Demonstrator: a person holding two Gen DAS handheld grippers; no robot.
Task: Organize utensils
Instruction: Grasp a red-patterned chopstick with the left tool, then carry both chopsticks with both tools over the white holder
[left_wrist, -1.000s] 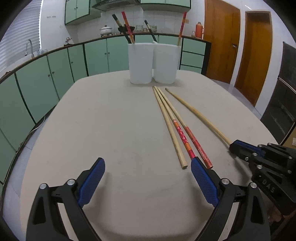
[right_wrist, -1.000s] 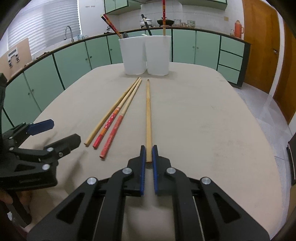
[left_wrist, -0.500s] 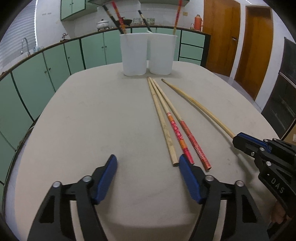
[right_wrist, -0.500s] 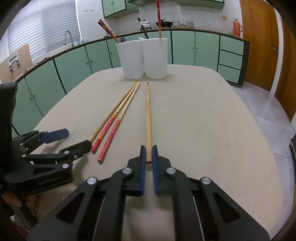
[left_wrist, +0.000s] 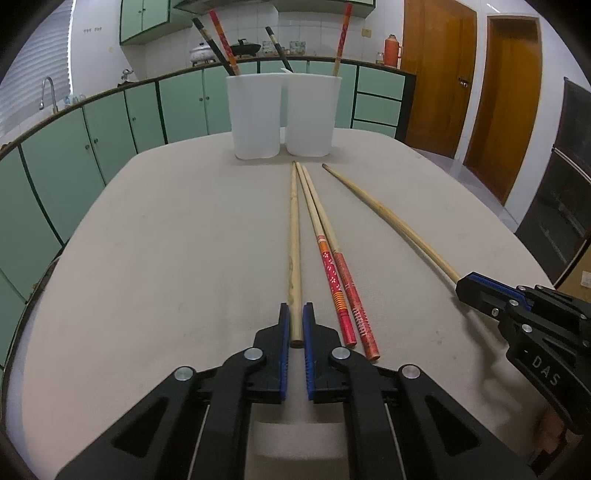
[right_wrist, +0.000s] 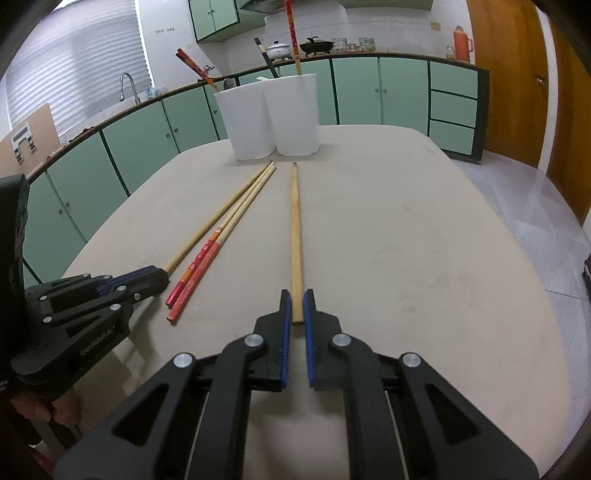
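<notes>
- My left hand-held gripper (left_wrist: 294, 325) is pinched on the near end of a pale chopstick (left_wrist: 294, 236); my right hand-held gripper (right_wrist: 294, 308) grips a plain chopstick (right_wrist: 295, 225). Both chopsticks lie on the worktop (left_wrist: 166, 240).
- Held at the very ends, either stick could pivot or slip when lifted, and nudge the two red-handled chopsticks (left_wrist: 338, 273) just beside.
- Two white cups (left_wrist: 255, 114) at the far edge hold several upright chopsticks.

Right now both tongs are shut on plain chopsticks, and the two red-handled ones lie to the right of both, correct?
Not quite. The left wrist view shows the red-handled pair lying between the two plain chopsticks, not right of both. Left tongs and right tongs each grip one.
</notes>
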